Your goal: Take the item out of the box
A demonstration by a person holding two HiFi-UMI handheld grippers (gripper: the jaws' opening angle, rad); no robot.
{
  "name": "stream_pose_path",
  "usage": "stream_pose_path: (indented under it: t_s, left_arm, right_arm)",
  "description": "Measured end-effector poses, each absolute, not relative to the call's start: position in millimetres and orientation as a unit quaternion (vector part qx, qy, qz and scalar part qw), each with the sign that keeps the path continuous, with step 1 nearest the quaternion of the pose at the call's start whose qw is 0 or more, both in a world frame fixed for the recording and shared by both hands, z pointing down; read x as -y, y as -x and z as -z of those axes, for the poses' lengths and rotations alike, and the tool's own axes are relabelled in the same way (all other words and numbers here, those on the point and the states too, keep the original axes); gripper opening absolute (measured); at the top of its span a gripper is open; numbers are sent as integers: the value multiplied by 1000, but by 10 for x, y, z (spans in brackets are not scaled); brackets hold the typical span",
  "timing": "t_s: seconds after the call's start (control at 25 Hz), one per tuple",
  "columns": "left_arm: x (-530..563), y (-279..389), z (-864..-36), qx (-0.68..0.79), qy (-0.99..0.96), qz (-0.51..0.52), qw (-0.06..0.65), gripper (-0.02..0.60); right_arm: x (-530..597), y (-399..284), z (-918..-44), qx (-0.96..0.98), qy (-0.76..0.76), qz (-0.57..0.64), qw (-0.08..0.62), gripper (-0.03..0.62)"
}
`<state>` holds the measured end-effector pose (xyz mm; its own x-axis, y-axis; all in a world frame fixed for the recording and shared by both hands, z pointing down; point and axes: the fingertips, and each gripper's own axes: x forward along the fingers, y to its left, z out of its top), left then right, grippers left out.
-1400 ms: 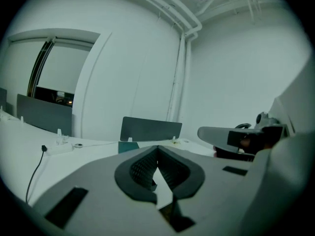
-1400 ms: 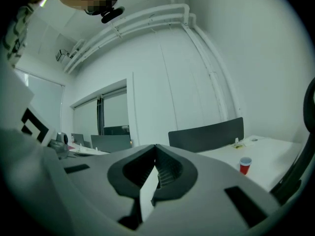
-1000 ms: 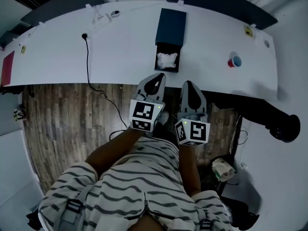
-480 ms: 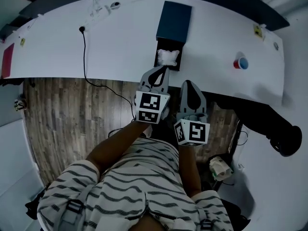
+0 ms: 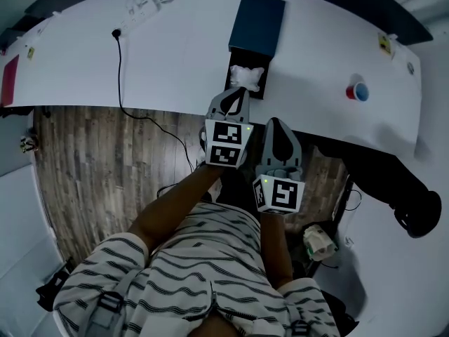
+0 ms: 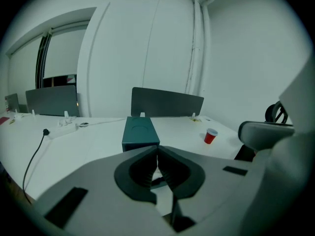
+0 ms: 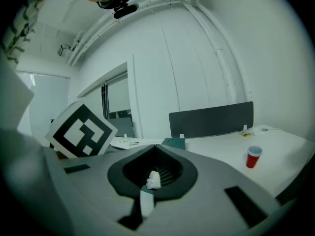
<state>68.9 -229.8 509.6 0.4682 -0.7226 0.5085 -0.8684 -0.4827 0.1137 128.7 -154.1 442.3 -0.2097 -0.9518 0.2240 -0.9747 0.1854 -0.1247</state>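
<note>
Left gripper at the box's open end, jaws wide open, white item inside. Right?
No. The left gripper has its jaws shut, tips together, as the left gripper view shows. The rest holds: it is at the open end of the box, white item inside.

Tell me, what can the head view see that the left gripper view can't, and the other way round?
Only the head view: the person's striped shirt, the wooden floor and the white item in the open end of the dark box. Only the left gripper view: the wall and the dark divider panel behind the table. Both: the dark box, the red cup, the black cable and the left gripper, its fingers together.
</note>
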Motion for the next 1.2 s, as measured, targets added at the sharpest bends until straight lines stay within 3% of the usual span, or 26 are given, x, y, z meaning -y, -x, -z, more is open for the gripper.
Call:
stream_pose_path:
  t_s: [0.6,0.88,1.2]
  left_arm:
    - [2418,-762,-5793,462,-815,-252,242,29]
    - [2540,-791,-5985,462,-803,-268,265,86]
    - [2630,-840,-6213,461,-790,-294,279,95]
  right_arm:
    - [1575,-1335,-4597,766,-627,-125,63,18]
    - [1607,-1355,-4668,765,-628,-118,82,18]
    - [1627,-1359,-4774,766,-623,-127,90,18]
